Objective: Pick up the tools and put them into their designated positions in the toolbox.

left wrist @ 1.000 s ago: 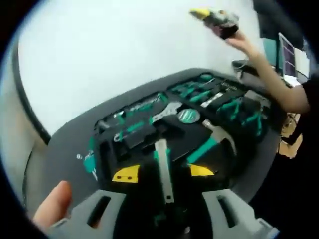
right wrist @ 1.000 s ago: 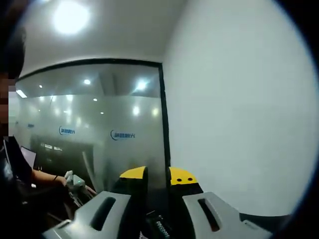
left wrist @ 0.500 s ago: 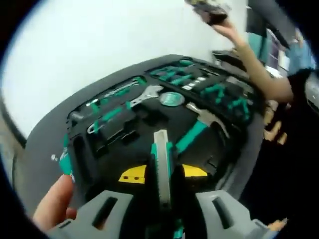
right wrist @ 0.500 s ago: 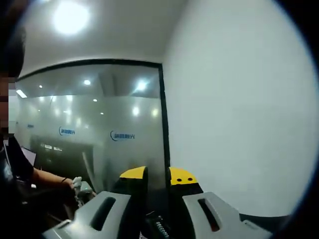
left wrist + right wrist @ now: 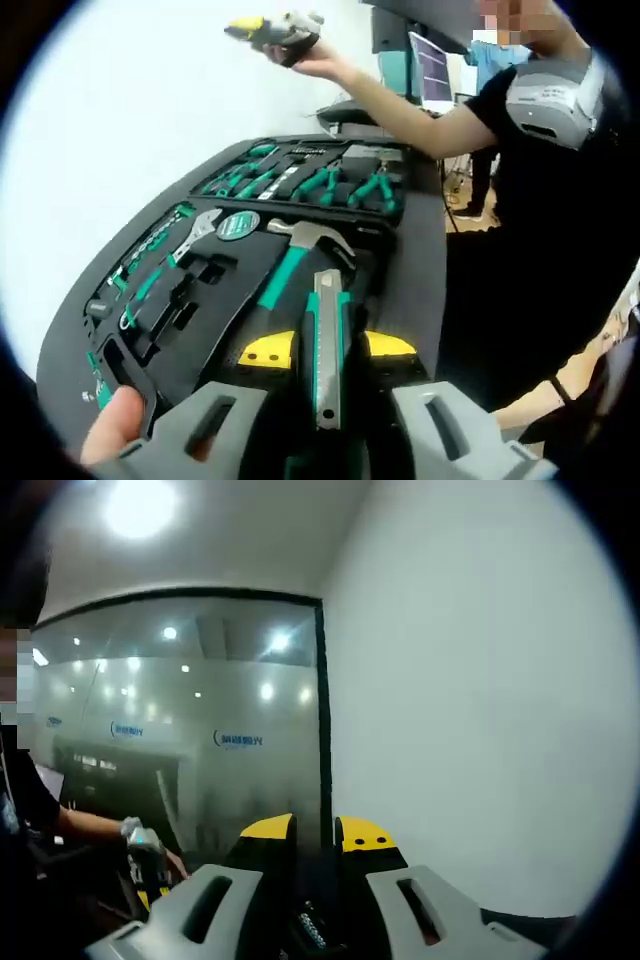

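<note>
An open toolbox (image 5: 420, 262) with black foam holds green-handled tools: a hammer (image 5: 298, 252), a wrench (image 5: 196, 232), a round tape measure (image 5: 237, 224) and pliers (image 5: 327, 182). My left gripper (image 5: 328, 347) hangs over its near end, shut on a grey and green utility knife (image 5: 327, 330) that points at the hammer. A hand holds my right gripper (image 5: 281, 27) high above the far end of the box. In the right gripper view, my right gripper (image 5: 315, 832) faces a white wall, its jaws close together on a thin dark object (image 5: 313, 923) with pale print.
A person in a black top (image 5: 545, 190) stands at the right of the dark table (image 5: 408, 300). A thumb (image 5: 114, 441) shows by my left gripper. A glass partition (image 5: 200, 730) with a black frame lies ahead of the right gripper, and the left gripper (image 5: 146, 865) shows low left.
The left jaws have closed in on the utility knife. The left view has swung, so the toolbox now runs up to the left. The right view has barely shifted.
</note>
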The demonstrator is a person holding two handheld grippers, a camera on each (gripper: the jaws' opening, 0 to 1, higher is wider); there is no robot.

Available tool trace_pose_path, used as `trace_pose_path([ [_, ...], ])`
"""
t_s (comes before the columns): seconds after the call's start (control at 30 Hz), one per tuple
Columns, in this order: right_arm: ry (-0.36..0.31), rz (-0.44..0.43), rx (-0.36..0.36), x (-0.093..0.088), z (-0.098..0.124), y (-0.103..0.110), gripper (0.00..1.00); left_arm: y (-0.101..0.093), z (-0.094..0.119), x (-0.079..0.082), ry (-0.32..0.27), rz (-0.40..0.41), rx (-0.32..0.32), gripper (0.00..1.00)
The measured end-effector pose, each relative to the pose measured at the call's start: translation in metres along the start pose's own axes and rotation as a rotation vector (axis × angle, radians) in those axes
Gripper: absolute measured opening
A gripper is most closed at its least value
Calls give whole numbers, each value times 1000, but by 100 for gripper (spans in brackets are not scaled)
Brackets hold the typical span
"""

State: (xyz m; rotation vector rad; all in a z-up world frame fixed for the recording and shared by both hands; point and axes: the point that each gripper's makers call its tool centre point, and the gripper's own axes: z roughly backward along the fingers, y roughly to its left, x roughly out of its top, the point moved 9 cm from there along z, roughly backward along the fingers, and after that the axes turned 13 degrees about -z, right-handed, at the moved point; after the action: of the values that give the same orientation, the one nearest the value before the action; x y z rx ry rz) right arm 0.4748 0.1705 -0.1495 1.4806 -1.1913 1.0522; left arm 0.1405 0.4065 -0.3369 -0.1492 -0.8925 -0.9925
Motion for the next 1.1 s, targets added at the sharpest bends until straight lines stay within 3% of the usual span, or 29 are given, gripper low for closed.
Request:
trace_pose_path([
  [0.1,68,102,50,-11,-19,29,10,0,-1,2,3,-49,-67,19],
  [0.17,150,129,137,-28,-35,56,7,1,-4,5,18,-42,-82,19],
  [0.27,346,173,345,-79,-66,104,0,3,-5,6,29,-53,-113,19],
  [0.37,507,112,435,-133,-94,140,0,5,-7,7,37,-61,-142,19],
  [0.4,618,115,463,-159,-99,156,0,4,-8,9,41,-68,-152,19],
  [0.43,648,119,470,-167,-100,161,0,4,-9,10,45,-74,-157,19],
  [0.47,727,233,453,-194,-104,176,0,3,-9,12,51,-89,-159,19],
  [0.5,746,277,451,-200,-104,178,0,2,-8,12,53,-100,-156,19],
  [0.53,799,393,469,-216,-102,187,0,1,-8,14,52,-117,-135,20],
  [0.67,863,505,545,-238,-101,199,0,-3,0,11,78,-96,-16,25],
  [0.77,838,485,584,-236,-99,199,0,-8,22,4,133,-60,104,22],
  [0.87,853,449,584,-239,-98,197,0,-13,43,-6,163,-51,166,19],
  [0.9,894,464,600,-246,-93,199,0,-13,49,-10,181,-48,186,19],
  [0.93,868,499,582,-249,-94,200,0,-13,55,-13,200,-38,218,19],
  [0.97,797,616,669,-245,-96,205,0,-12,57,-15,196,-22,230,19],
  [1.0,810,638,654,-249,-99,206,0,-14,59,-16,192,-8,224,19],
  [1.1,835,594,644,-245,-96,199,0,-16,59,-20,222,-25,214,19],
])
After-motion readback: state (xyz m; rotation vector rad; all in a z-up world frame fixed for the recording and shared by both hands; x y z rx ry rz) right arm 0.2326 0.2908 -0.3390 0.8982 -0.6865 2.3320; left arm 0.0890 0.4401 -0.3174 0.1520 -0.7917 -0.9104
